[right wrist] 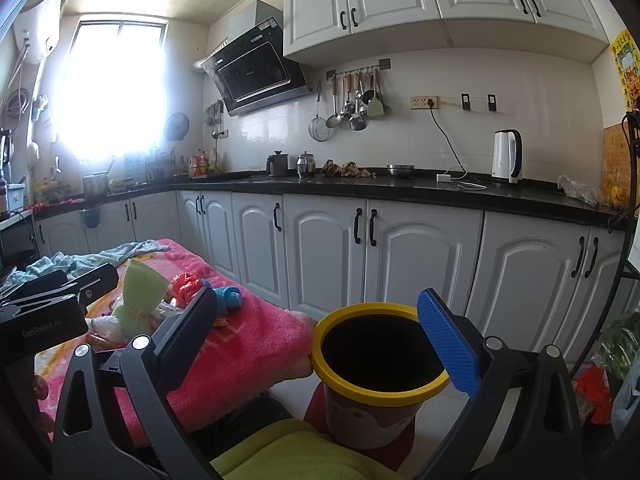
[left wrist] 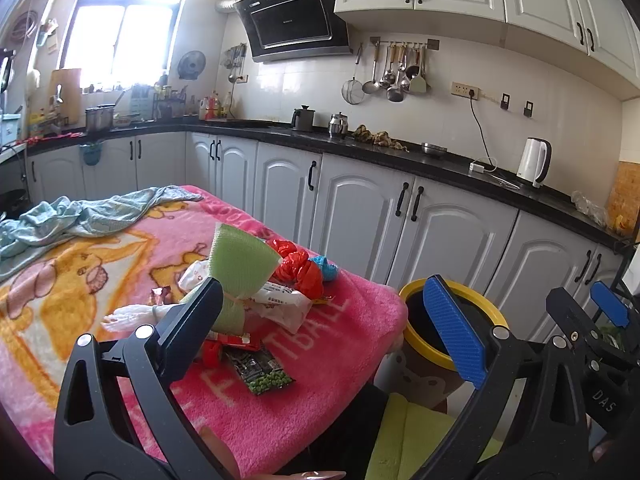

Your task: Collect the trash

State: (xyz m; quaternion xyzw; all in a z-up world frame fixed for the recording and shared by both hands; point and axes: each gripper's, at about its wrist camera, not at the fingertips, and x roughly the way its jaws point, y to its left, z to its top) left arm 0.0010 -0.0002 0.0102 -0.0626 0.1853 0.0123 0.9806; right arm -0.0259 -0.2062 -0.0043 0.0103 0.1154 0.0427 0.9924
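From the left wrist view, the collecting looks barely begun, as far as I can judge: the whole pile of trash lies on the pink blanket (left wrist: 320, 360) and nothing is held. The left gripper (left wrist: 320, 328) stands spread wide and empty, its fingers straddling the near corner of the blanket. Just beyond and around its left finger lies the litter: a green foam net sleeve (left wrist: 240, 264), crumpled and fanned open at the top; a white printed wrapper (left wrist: 284, 304) under it; a twisted red plastic bag (left wrist: 304, 268) and a small blue scrap (left wrist: 326, 268) farther off, toward the middle of the gap; and a green pea packet (left wrist: 264, 372), flat and glossy, lying nearest, between the fingers close to the left one. Behind the blue pad of the right finger stands the yellow-rimmed bin (left wrist: 412, 292), beside the blanket's edge. The right gripper (left wrist: 588, 308) shows at the far right, also apart and empty. In the right wrist view, the right gripper (right wrist: 320, 328) is likewise wide open with nothing in it, and the bin (right wrist: 380, 396) sits directly between its fingers, nearer the right one; its inside is too dark to say whether anything lies there. The trash heap is off to the left, past the left finger, with the left gripper (right wrist: 52, 300) just beside it. Every piece seems left to move into the bin.
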